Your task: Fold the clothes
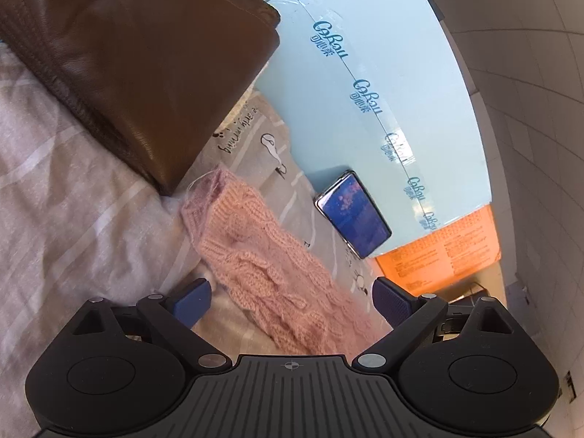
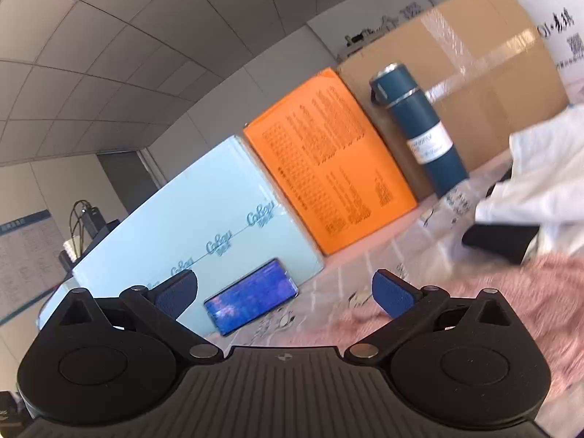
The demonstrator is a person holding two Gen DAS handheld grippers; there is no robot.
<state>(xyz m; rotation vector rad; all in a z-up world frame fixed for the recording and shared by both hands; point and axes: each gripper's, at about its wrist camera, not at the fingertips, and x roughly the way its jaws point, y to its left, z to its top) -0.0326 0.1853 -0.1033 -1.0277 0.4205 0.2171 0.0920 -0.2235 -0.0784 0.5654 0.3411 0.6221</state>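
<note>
You held your left gripper [image 1: 292,301] with its jaws spread wide and gripping nothing, one blue pad on either side of the pink knitted sleeve [image 1: 270,266], above it rather than touching. That sleeve lay stretched across the printed bedsheet [image 1: 73,189], its cuff end just beside one folded brown leather jacket [image 1: 138,54]. One phone [image 1: 352,213] leaned against the pale blue box [image 1: 368,73], near the sleeve, and one orange box [image 1: 441,259] stood past the blue one.

Your right gripper [image 2: 284,294] was likewise wide open and empty. From it the pink knit [image 2: 511,314] lay blurred to the right, one white garment [image 2: 544,171] beyond it, and one teal flask [image 2: 419,131] stood against one cardboard box [image 2: 485,84].
</note>
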